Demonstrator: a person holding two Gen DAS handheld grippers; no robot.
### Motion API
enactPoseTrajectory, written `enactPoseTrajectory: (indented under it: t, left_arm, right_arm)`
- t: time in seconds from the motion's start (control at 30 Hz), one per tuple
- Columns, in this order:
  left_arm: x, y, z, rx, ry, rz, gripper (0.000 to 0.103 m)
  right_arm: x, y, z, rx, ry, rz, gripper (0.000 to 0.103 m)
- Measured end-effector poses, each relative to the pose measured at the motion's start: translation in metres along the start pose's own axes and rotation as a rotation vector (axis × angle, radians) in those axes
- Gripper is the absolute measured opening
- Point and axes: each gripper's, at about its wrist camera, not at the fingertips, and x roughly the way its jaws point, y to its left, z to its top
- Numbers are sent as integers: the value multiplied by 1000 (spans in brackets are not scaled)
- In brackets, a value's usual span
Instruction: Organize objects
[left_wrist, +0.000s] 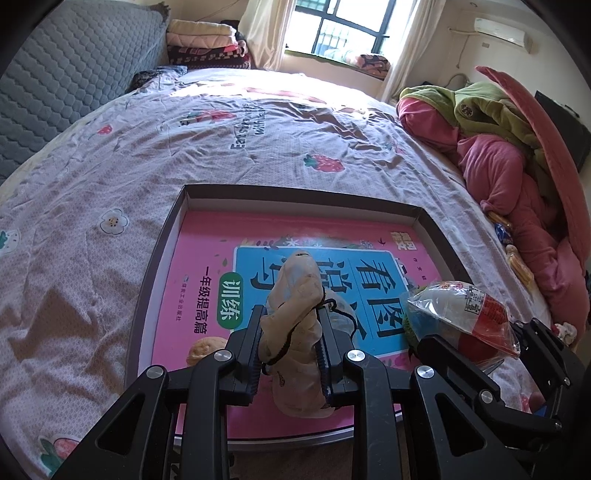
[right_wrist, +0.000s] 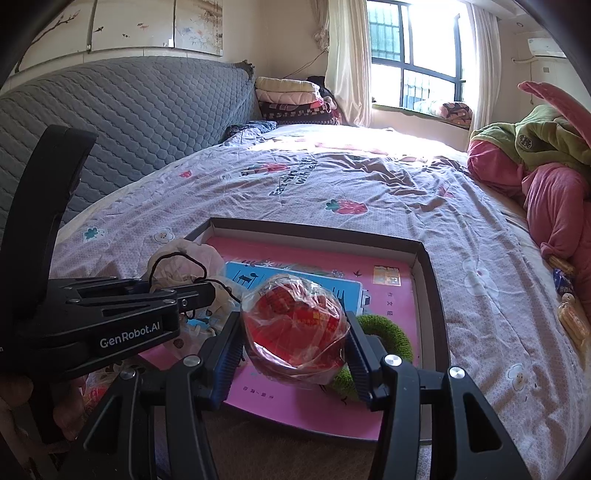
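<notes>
Bedding with a strawberry and flower print (left_wrist: 258, 147) stretches wide and bare to the left and far side of our left wrist view, ending at a grey quilted headboard (left_wrist: 74, 74) on the left and a heap of pink and green blankets (left_wrist: 498, 147) on the right. We see a shallow dark-walled cardboard tray (left_wrist: 436, 229) lying near us on the sheet, its rim low and square, with a glossy pink book (left_wrist: 207, 258) flat inside. Our left gripper (left_wrist: 290, 332) is squeezed tight on a cream drawstring pouch (left_wrist: 295, 288), soft and crumpled, its black cord looped by the right finger; the pouch hangs over the book. At the right edge our right gripper (left_wrist: 480, 343) carries a crinkled clear bag of red sweets (left_wrist: 461, 306).

From the right wrist view we find open sheet to the right of the tray (right_wrist: 432, 280) and beyond its far wall (right_wrist: 314, 225). Our right gripper (right_wrist: 295, 332) stands about half spread, both ribbed pads pressed on the round, shiny bag of red sweets (right_wrist: 295, 325) above the book (right_wrist: 384, 310). We see a fuzzy green ring (right_wrist: 391, 336) lying in the tray just behind it. Our left gripper (right_wrist: 199, 291) reaches in from the left with the pouch (right_wrist: 184, 258), near the tray's left wall.
</notes>
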Motion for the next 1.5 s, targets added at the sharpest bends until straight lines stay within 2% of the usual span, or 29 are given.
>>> enactPoseTrajectory:
  t: [0.83, 1.27, 1.4, 1.5]
  left_arm:
    - [2, -3, -3, 38, 11, 33, 26]
    - [4, -3, -3, 96, 17, 110, 26]
    - [5, -3, -3, 112, 25, 125, 29]
    - [5, -2, -3, 116, 32, 127, 36]
  right_arm:
    - [30, 13, -18, -65, 116, -19, 53]
    - [31, 14, -19, -78, 125, -15, 53]
    - [30, 13, -19, -80, 131, -14, 53]
    - [30, 12, -18, -79, 138, -14, 53]
